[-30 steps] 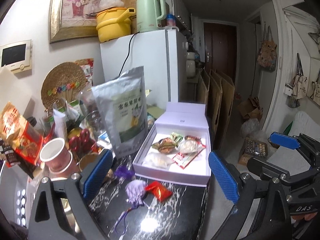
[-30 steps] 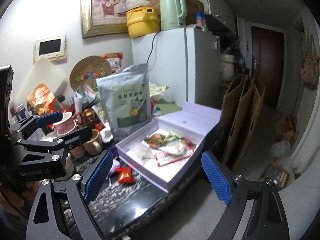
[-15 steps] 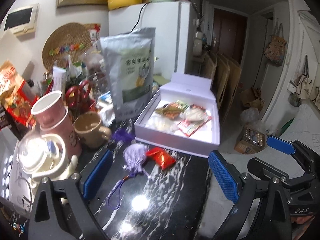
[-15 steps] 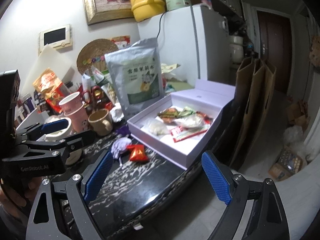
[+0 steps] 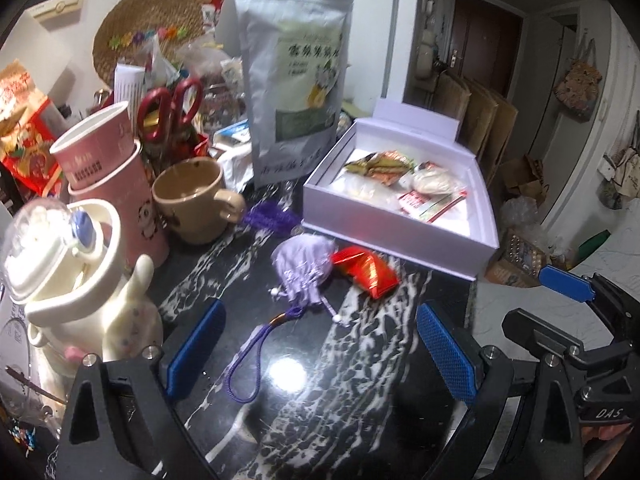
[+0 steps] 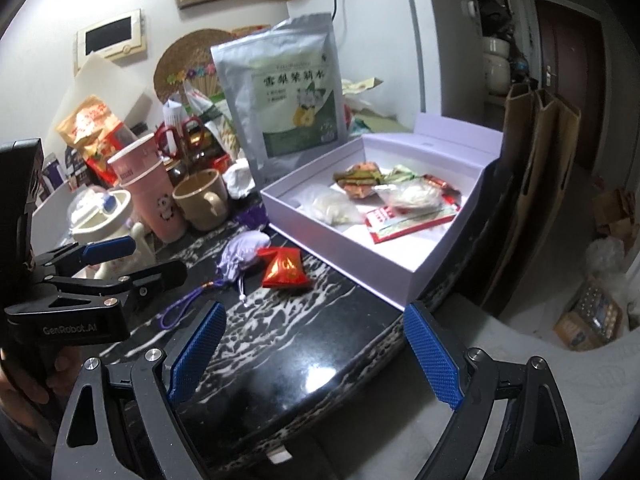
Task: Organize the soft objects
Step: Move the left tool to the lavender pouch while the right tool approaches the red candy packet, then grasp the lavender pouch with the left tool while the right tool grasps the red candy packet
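A lilac drawstring pouch (image 5: 304, 264) with a purple cord and a red foil packet (image 5: 366, 270) lie side by side on the black marble counter (image 5: 360, 360), in front of an open white box (image 5: 404, 240) holding several soft packets (image 5: 400, 184). A darker purple pouch (image 5: 268, 216) lies by the box's left corner. My left gripper (image 5: 320, 354) is open and empty, just short of the lilac pouch. My right gripper (image 6: 316, 356) is open and empty, over the counter's front edge; the pouch (image 6: 240, 256), the red packet (image 6: 285, 269) and the box (image 6: 348, 248) lie ahead of it.
A tall silver bag (image 5: 296, 80) stands behind the box. Left of the pouches are a tan mug (image 5: 192, 200), stacked pink cups (image 5: 108, 184), a cream jug (image 5: 68, 264), scissors and snack packs. The counter edge drops off at the right, with floor clutter below.
Both grippers have moved down and forward toward the counter. The pouch and red packet now sit closer and larger. Both grippers stay open.
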Demonstrator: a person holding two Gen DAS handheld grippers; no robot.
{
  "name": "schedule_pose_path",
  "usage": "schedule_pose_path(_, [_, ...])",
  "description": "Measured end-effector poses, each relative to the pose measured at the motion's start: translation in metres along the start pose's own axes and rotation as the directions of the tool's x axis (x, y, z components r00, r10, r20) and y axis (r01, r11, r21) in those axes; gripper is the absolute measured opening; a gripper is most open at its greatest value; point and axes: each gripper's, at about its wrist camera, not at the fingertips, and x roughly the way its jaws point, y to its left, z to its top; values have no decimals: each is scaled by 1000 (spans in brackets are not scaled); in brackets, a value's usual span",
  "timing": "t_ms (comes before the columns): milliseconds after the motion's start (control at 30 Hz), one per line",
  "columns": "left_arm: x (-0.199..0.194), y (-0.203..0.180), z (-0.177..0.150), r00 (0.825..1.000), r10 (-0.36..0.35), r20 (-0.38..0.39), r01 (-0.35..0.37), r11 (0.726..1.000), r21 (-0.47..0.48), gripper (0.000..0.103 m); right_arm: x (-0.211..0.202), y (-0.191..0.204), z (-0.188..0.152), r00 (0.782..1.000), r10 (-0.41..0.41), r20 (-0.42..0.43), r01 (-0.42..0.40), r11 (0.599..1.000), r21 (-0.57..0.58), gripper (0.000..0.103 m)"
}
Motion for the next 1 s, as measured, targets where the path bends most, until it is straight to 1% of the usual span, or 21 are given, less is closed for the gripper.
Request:
schedule_pose_path(67, [9, 5, -2, 1000, 22, -20, -22, 1000, -1, 98, 10, 0, 0, 1000, 7, -15, -7, 1000, 3, 91])
schedule_pose_path(167, [20, 13, -6, 998, 31, -45, -32, 999, -10, 98, 29, -1, 0, 999, 22, -50, -21, 1000, 11, 91])
schedule_pose_path(367, [37, 28, -9, 996, 37, -80, -39, 999, -32, 98, 65, 2, 3, 992, 67, -108, -66, 998, 10, 85])
schedule_pose_path(433, [42, 30, -9, 995, 48, -88, -50, 998, -28, 98, 77, 4, 6, 989, 80, -124, -81, 997, -1, 80])
schedule_pose_path(500, [47, 32, -8, 993, 63, -102, -65, 998, -22, 98, 91, 6, 10, 986, 90, -141, -92, 996, -9, 80])
schedule_pose_path(600, [53, 36, -8, 992, 62, -114, -66, 997, -31, 98, 107, 9, 16, 983, 98, -154, -103, 995, -20, 79])
schedule_pose_path(667, [55, 37, -7, 991, 62, -119, -66, 997, -28, 98, 118, 11, 20, 980, 106, -166, -112, 993, -24, 76])
schedule_pose_path(767, [59, 36, -6, 990, 75, -123, -77, 997, -18, 98, 133, 12, 25, 976, 121, -183, -127, 992, -19, 75])
schedule_pose_path(867, [59, 36, -4, 991, 64, -118, -68, 997, -25, 98, 148, 10, 29, 970, 137, -203, -137, 990, 10, 66])
schedule_pose_path(900, [59, 36, -3, 991, 59, -116, -62, 998, -27, 98, 153, 9, 30, 967, 139, -215, -138, 990, 20, 60])
schedule_pose_path(933, [59, 36, -2, 992, 49, -116, -53, 998, -32, 98, 153, 8, 30, 968, 139, -209, -138, 990, 19, 54])
schedule_pose_path(967, [60, 36, -1, 992, 38, -117, -43, 998, -39, 98, 154, 8, 30, 969, 139, -206, -139, 990, 16, 53])
schedule_pose_path(1000, [60, 36, -1, 993, 22, -118, -28, 998, -51, 98, 156, 8, 30, 967, 146, -209, -147, 989, 13, 46])
